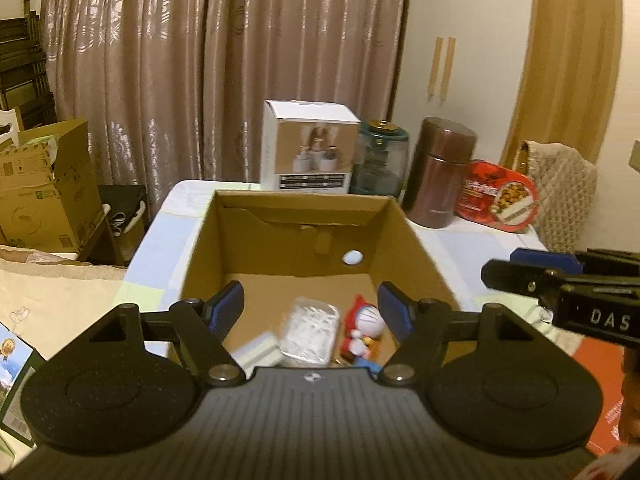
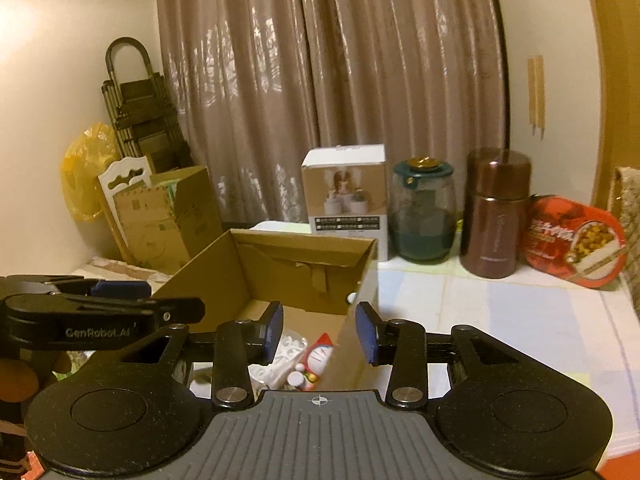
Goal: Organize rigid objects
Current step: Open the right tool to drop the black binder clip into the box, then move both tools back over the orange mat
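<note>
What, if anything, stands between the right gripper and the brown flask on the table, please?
Nothing visible does. The right gripper is open and empty beside the cardboard box, and bare table lies between it and the brown flask.

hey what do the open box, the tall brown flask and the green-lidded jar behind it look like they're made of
Open box: plain brown corrugated cardboard, matte, with torn flap edges inside.
Tall brown flask: probably metal with a glossy coppery coating; it shows sharp highlights.
Green-lidded jar: see-through body, glass or clear plastic, cannot tell which; the lid looks like plastic with a gold-coloured knob.
</note>
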Available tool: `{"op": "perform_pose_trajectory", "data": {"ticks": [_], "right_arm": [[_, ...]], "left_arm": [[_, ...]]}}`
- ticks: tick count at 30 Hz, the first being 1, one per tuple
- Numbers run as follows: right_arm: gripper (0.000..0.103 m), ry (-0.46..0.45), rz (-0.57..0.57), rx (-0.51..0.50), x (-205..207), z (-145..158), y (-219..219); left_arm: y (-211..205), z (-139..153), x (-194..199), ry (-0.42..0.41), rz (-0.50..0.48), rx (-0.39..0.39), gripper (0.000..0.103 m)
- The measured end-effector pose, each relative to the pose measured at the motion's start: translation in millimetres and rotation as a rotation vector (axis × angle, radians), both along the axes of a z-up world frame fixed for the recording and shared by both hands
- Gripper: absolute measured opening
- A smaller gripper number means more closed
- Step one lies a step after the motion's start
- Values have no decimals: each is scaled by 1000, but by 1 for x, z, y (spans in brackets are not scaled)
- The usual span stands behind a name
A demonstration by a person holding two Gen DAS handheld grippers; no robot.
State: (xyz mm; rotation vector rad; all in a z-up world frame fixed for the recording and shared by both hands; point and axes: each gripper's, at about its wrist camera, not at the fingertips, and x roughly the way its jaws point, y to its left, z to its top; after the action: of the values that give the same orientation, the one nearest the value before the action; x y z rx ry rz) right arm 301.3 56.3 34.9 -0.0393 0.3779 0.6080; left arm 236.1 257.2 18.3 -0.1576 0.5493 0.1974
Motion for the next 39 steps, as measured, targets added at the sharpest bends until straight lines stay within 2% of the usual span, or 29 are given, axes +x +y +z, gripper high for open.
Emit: {"op": "perform_pose_trajectory", "data": {"ticks": [10,14,17,20,25,28,39], "right_arm": [[44,16,-54,39,-41,0,-60],[50,18,-99,59,-54,-1,-92],[59,11,-141,47,-65,-3,-116],[63,8,-188,30,-71,-6,-141],[66,6,-272,-7,-72,-16,-180],[67,19,-299,-18,-71,-22,-197],[70,73,-286,-124,-47,-46,-220]], "left_arm": [[-40,15,-36,-46,-10,-11,70],[-62,15,-47,-52,-27,4,70],[-79,14,-54,-54,-51,12,70],[-101,11,-58,-57,-86,27,70],[-139,6,-61,-81,-141,63,79],[-161,3,-59,-93,-185,76,80],[-219,-28,-38,-39,-318,85,83]]}}
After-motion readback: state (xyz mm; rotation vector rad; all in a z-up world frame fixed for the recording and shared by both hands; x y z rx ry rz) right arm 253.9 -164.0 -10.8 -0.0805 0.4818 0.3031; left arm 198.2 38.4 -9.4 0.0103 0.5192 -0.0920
